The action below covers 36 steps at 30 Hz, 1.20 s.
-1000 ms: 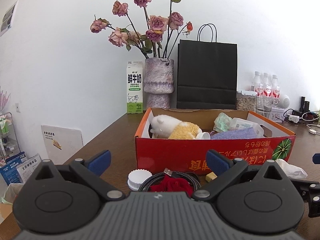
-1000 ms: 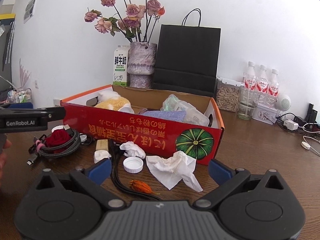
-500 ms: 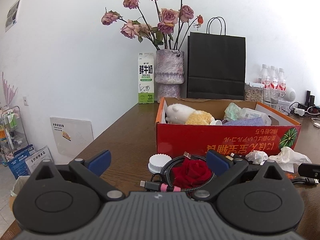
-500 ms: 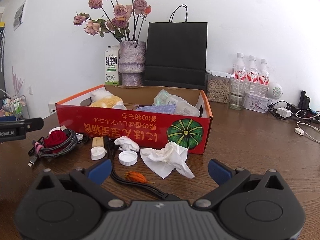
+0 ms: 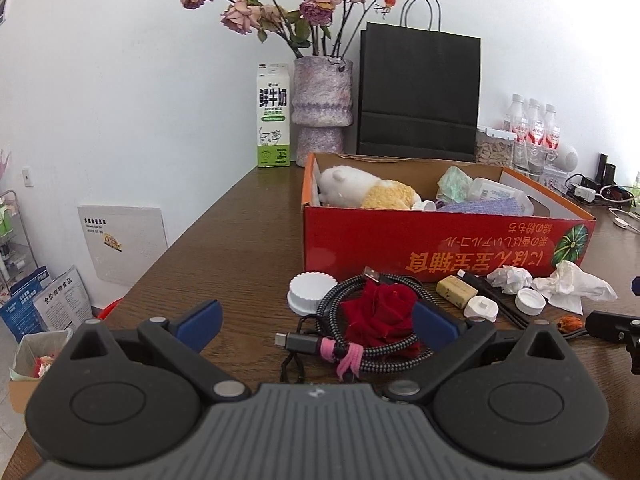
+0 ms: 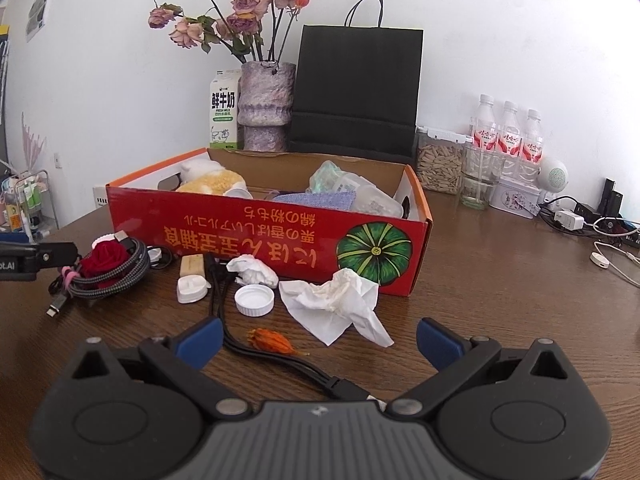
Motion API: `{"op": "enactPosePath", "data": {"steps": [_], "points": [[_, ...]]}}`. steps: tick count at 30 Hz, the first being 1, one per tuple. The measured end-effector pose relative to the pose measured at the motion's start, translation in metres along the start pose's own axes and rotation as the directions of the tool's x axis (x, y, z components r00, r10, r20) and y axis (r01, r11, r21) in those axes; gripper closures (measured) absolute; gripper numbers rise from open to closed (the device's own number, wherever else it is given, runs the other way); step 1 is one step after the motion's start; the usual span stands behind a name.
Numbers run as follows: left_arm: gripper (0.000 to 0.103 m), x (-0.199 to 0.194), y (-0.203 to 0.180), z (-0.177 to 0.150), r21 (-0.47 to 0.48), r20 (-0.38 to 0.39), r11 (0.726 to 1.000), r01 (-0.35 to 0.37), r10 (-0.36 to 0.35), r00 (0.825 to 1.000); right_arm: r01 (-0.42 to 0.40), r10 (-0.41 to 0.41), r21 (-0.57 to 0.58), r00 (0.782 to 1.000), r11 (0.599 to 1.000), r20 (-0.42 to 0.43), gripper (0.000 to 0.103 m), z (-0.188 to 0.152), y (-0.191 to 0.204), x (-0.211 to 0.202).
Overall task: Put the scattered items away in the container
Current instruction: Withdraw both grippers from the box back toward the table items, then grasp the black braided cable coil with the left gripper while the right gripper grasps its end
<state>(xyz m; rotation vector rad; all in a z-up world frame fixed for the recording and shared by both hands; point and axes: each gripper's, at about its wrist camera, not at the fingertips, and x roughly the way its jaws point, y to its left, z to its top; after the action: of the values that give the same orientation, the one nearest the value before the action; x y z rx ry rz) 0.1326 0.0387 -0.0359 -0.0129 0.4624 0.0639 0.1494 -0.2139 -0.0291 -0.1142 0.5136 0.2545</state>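
Note:
A red cardboard box [image 5: 440,244] [image 6: 248,232] sits on the brown table, holding a plush toy [image 5: 360,192], a bottle and cloth. In front of it lie a coiled braided cable [image 5: 348,308] [image 6: 116,276] with a red rose [image 5: 380,308] [image 6: 106,258] inside the coil, white caps [image 5: 312,292] [image 6: 254,300], crumpled tissues [image 6: 336,304] [image 5: 572,286], a black cable [image 6: 240,344] and an orange dried flower [image 6: 272,340]. My left gripper [image 5: 316,322] is open, just short of the cable coil. My right gripper [image 6: 320,340] is open over the dried flower and the tissue's near edge.
A vase of dried roses [image 5: 322,100], a milk carton [image 5: 273,116] and a black paper bag [image 5: 418,96] stand behind the box. Bottles [image 6: 506,136], a seed jar [image 6: 438,164], a glass and chargers crowd the back right. The table's left edge [image 5: 168,256] drops to the floor.
Both grippers have pulled back from the box and the left one has shifted left, so the rose, coil and caps now lie fully in view. Both stay open.

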Motion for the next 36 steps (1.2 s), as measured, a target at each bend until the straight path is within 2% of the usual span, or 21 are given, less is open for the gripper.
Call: {"op": "enactPosePath", "data": {"steps": [5, 10, 16, 20, 24, 26, 36], "points": [[0.0, 0.017, -0.018, 0.008, 0.056, -0.051, 0.997, 0.055, -0.052, 0.997, 0.004, -0.004, 0.013, 1.0, 1.0, -0.006, 0.0, 0.0, -0.002, 0.001], [0.0, 0.032, -0.024, 0.02, 0.027, -0.137, 0.991, 0.131, -0.127, 0.982, 0.0, 0.0, 0.03, 1.0, 1.0, -0.02, 0.0, 0.0, -0.006, 0.004], [0.0, 0.055, -0.03, 0.025, 0.045, -0.234, 0.995, 0.087, -0.075, 0.969, -0.004, 0.005, 0.045, 1.0, 0.999, -0.026, 0.0, 0.0, -0.008, 0.005], [0.0, 0.064, -0.03, 0.02, 0.029, -0.279, 0.995, 0.093, -0.081, 0.957, -0.006, 0.008, 0.052, 0.999, 0.999, -0.033, 0.0, 0.0, -0.008, 0.006], [0.0, 0.062, -0.031, 0.016, 0.033, -0.274, 0.995, 0.094, -0.081, 0.958, -0.008, 0.01, 0.06, 0.999, 0.998, -0.039, 0.0, -0.001, -0.009, 0.007], [0.009, 0.057, -0.03, 0.017, 0.019, -0.254, 0.994, 0.108, -0.1, 0.962, -0.008, 0.01, 0.06, 0.999, 0.998, -0.039, 0.0, -0.001, -0.01, 0.007], [0.011, 0.032, -0.021, 0.024, -0.018, -0.16, 0.995, 0.098, -0.1, 0.982, -0.005, 0.007, 0.06, 0.999, 0.998, -0.034, 0.0, -0.001, -0.01, 0.007]]}}
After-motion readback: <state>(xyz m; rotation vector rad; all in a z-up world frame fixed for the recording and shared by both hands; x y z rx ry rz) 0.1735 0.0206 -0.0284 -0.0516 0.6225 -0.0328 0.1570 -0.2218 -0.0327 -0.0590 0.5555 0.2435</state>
